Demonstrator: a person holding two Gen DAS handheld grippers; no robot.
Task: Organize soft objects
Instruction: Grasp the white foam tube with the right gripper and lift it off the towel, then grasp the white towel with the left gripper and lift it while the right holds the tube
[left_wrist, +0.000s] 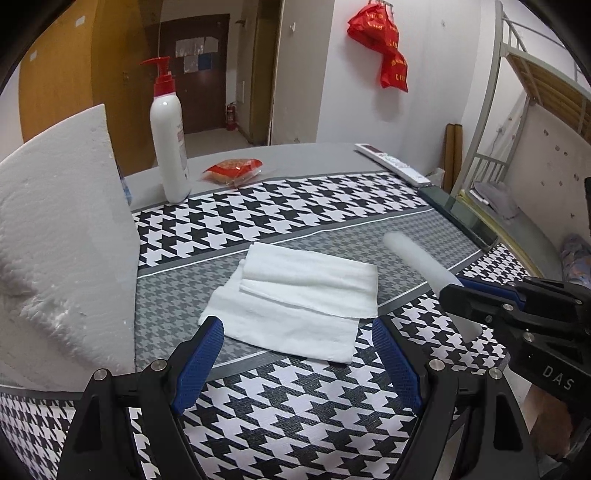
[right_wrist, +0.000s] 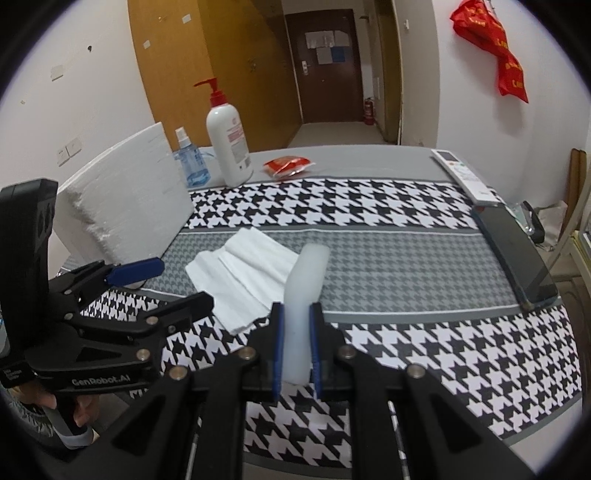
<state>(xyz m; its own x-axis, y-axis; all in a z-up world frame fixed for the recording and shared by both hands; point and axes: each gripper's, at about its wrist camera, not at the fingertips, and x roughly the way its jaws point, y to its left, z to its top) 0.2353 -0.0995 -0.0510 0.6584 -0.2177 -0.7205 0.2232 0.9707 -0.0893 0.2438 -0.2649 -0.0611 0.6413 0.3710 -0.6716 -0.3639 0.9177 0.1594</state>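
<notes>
Houndstooth tablecloth (right_wrist: 388, 221) carries a pump bottle (right_wrist: 229, 144) and spray bottle (right_wrist: 190, 158).

Even indoor light is falling softly; fisheye lenses are bending and darkening edges, with slight blur throughout.

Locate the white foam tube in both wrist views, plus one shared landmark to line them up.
Left wrist: the white foam tube is at right of centre, slanting down-right into the right tongs, just right of the folded white towel.
Right wrist: the tube is at centre, clamped between the blue pads, its far end over the towel's right edge.
Shared landmark: the red-pump lotion bottle.
</notes>
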